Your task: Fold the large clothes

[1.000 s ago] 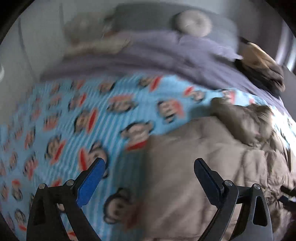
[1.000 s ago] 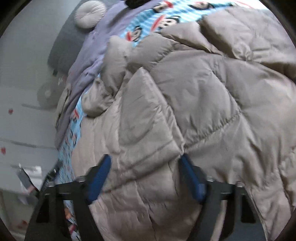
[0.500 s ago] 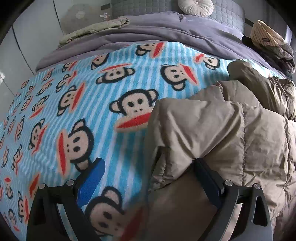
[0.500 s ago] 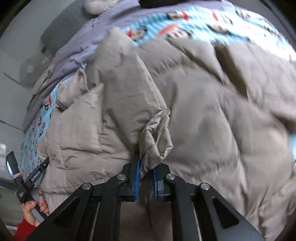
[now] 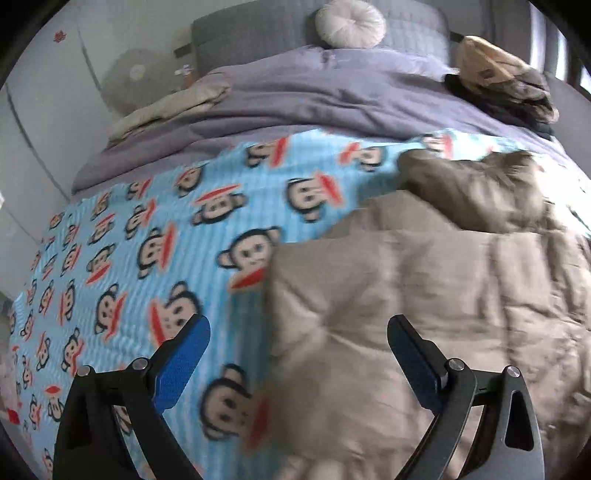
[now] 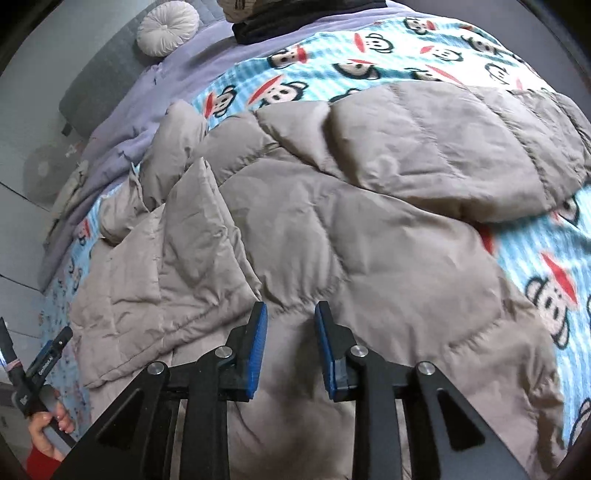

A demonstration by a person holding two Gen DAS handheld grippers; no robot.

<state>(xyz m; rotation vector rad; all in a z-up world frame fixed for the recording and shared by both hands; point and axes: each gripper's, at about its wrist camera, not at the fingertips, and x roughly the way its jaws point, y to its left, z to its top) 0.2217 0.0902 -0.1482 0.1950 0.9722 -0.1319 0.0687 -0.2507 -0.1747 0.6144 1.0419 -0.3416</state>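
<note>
**Puffy coat half folded on the bed, both claws empty**

Left wrist view: the left claw [image 5: 297, 354] stands wide open with nothing between its blue pads. It hangs over the near left edge of the beige padded coat [image 5: 424, 295], which lies on the monkey-print blanket [image 5: 147, 240] covering the bed. The coat's straight edge runs down between the two fingers, so one finger is over the blanket and the other over the coat. Further back are a purple duvet [image 5: 314, 99], a round cushion [image 5: 349, 22] and a pile of other clothes [image 5: 506, 81]. The picture is blurred, so fine creases in the coat cannot be read.

Right wrist view: the right claw [image 6: 290, 347] is partly open and its jaws are opening; no fabric sits between the pads, and the coat lies just below them. A turned-over flap [image 6: 192, 251] rests across the coat's left part, and a sleeve [image 6: 443, 144] lies folded across the top. The person's hand [image 6: 48, 432] shows at the lower left, holding the other tool.

Likely trouble: the filling is springy, so the loose flap could lift or slide open by itself. A claw closing on one slippery layer could drag the whole coat and spoil the fold. Snagging the blanket along with the edge is also possible.
</note>
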